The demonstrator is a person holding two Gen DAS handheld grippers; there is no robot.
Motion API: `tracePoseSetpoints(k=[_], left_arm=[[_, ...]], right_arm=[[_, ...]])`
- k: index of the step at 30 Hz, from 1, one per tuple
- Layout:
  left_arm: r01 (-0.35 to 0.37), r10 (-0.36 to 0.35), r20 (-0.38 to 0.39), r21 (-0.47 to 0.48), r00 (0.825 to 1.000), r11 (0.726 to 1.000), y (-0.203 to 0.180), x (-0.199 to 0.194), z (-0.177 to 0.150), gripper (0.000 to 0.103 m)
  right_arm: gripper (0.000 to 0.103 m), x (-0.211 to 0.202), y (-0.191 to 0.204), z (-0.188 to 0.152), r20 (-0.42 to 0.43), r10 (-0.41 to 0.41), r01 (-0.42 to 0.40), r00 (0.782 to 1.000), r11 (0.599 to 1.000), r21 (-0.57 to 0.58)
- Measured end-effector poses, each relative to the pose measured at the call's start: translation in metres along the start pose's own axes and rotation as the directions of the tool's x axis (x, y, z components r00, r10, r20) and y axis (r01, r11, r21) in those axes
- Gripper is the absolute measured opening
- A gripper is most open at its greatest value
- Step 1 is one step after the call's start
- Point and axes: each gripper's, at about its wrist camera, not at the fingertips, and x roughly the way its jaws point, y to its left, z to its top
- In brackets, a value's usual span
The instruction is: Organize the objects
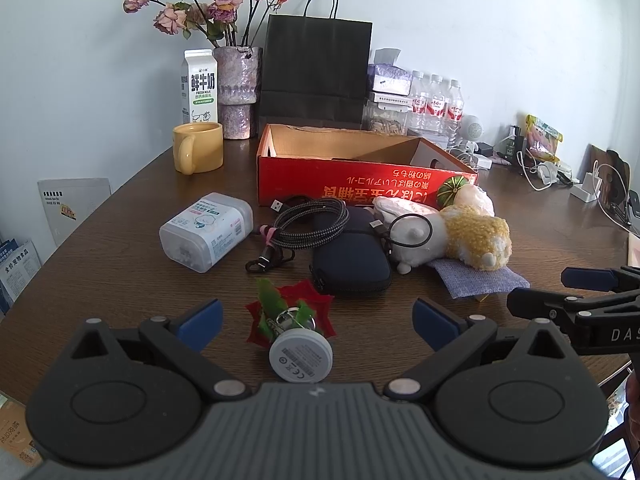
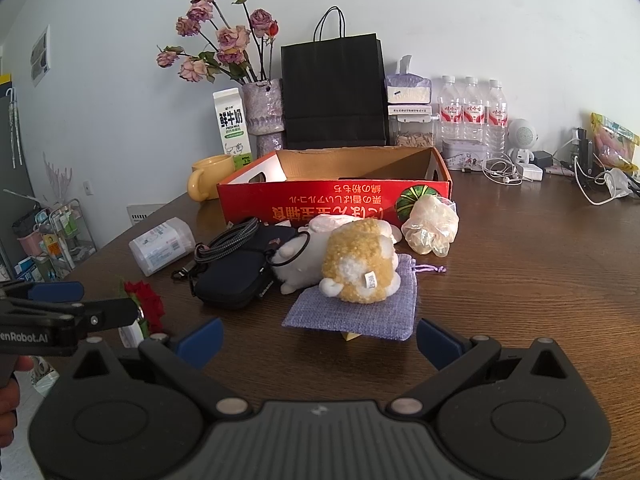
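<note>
Both claws gape wide and grip nothing: the left gripper [image 1: 316, 322] brackets a white round tag [image 1: 301, 358], the right gripper [image 2: 320, 338] faces a lilac pouch [image 2: 352, 312]. At twelve o'clock the red box [image 1: 360, 184] stands open, with the plush toy [image 2: 352, 266], black case [image 1: 350, 256], cable coil [image 1: 310, 220] and plastic tub [image 1: 206, 230] crowded before it.

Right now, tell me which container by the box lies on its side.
The clear plastic tub, left of the red box; the milk carton and yellow mug stand upright.

The lavender pouch [image 2: 352, 312] hides most of a small yellow thing [image 2: 349, 335] beneath it; what it is cannot be told. The plush toy [image 1: 460, 236] covers the pouch's upper part. The red box [image 1: 360, 184] conceals its own floor. Print on the white disc [image 1: 301, 356] is too small to read.
</note>
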Motion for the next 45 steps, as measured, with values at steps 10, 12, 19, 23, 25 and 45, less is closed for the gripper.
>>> tracePoseSetpoints(k=[10, 12, 19, 23, 25, 45], left_arm=[[-0.007, 0.007, -0.009, -0.003, 1.000, 1.000, 0.004, 0.006, 0.001, 0.103], [-0.010, 0.010, -0.008, -0.005, 1.000, 1.000, 0.006, 0.008, 0.002, 0.103], [-0.035, 0.035, -0.007, -0.018, 0.999, 0.999, 0.017, 0.019, 0.009, 0.103], [-0.058, 0.058, -0.009, -0.032, 0.998, 0.998, 0.027, 0.029, 0.014, 0.103], [-0.066, 0.065, -0.012, -0.043, 0.998, 0.997, 0.033, 0.033, 0.017, 0.103], [-0.201, 0.198, -0.043, -0.073, 0.979, 0.977, 0.088, 0.102, 0.050, 0.103]], right_arm=[[0.103, 0.011, 0.000, 0.001, -0.008, -0.005, 0.005, 1.000, 1.000, -0.008], [0.103, 0.013, 0.000, 0.003, -0.006, -0.010, 0.010, 1.000, 1.000, -0.013], [0.103, 0.027, -0.001, 0.010, -0.014, -0.021, 0.021, 1.000, 1.000, -0.023], [0.103, 0.041, -0.001, 0.014, -0.025, -0.032, 0.032, 0.999, 0.999, -0.029], [0.103, 0.048, -0.002, 0.016, -0.030, -0.039, 0.038, 0.999, 0.999, -0.030], [0.100, 0.113, -0.012, 0.032, -0.069, -0.111, 0.105, 0.991, 0.991, -0.086]])
